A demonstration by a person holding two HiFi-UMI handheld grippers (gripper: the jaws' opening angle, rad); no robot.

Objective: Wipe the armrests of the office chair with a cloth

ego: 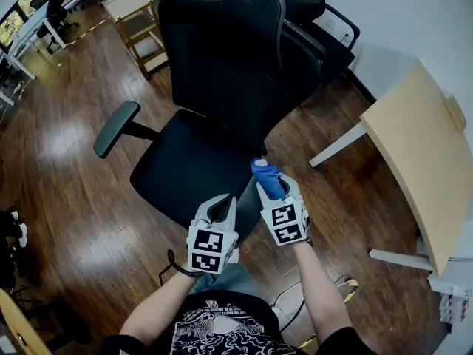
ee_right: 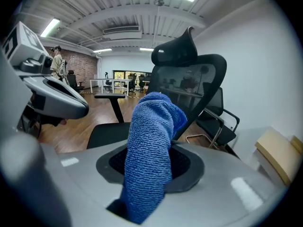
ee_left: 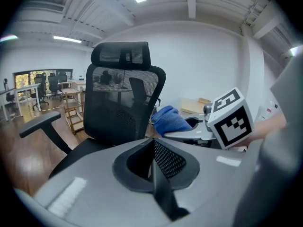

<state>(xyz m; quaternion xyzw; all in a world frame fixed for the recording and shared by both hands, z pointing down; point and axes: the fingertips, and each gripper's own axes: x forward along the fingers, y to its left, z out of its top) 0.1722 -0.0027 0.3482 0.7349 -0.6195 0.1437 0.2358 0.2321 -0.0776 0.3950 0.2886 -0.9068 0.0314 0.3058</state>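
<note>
The black mesh office chair (ego: 222, 58) stands in front of me, its seat (ego: 188, 165) just ahead of both grippers. Its left armrest (ego: 117, 128) juts out at the left and also shows in the left gripper view, armrest (ee_left: 40, 122). I cannot make out the other armrest. My right gripper (ego: 270, 189) is shut on a blue cloth (ego: 267, 176) that sticks up out of the jaws, cloth (ee_right: 151, 131). Beside it, my left gripper (ego: 222, 207) is shut and holds nothing, with the jaws meeting in the left gripper view (ee_left: 154, 162).
A light wooden table (ego: 421, 154) stands at the right by the white wall. A second black chair (ego: 325, 21) sits behind the first, and a wooden shelf cart (ego: 137, 21) behind left. Cables (ego: 295, 302) lie on the wood floor near my legs.
</note>
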